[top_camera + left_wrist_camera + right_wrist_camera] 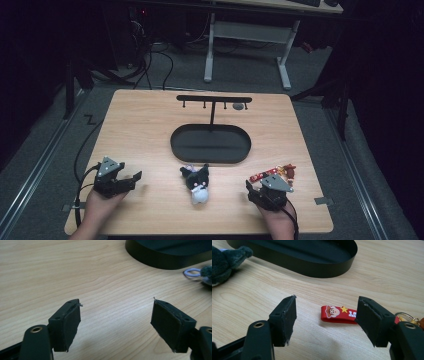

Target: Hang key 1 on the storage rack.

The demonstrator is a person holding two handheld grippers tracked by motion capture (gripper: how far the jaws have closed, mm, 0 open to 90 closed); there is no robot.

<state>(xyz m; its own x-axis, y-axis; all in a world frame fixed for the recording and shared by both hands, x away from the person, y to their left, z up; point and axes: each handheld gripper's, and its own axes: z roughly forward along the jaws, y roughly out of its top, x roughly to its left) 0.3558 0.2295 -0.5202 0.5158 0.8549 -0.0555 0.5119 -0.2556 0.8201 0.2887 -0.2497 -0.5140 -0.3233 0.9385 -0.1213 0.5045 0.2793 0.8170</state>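
A small plush toy, black on top and white below, lies on the wooden table between my two grippers; its dark ear shows in the right gripper view. A red strap keychain with a cartoon face lies on the table just beyond my right gripper, which stands open with nothing between its pads. In the high view the keychain lies at the right, by the right gripper. My left gripper rests near the table's front left, open over bare wood.
A black oval tray sits mid-table with a black T-shaped hook stand rising behind it. The tray's wall shows at the top right of the left gripper view, with a pale loop beside it. Desk legs stand beyond the table.
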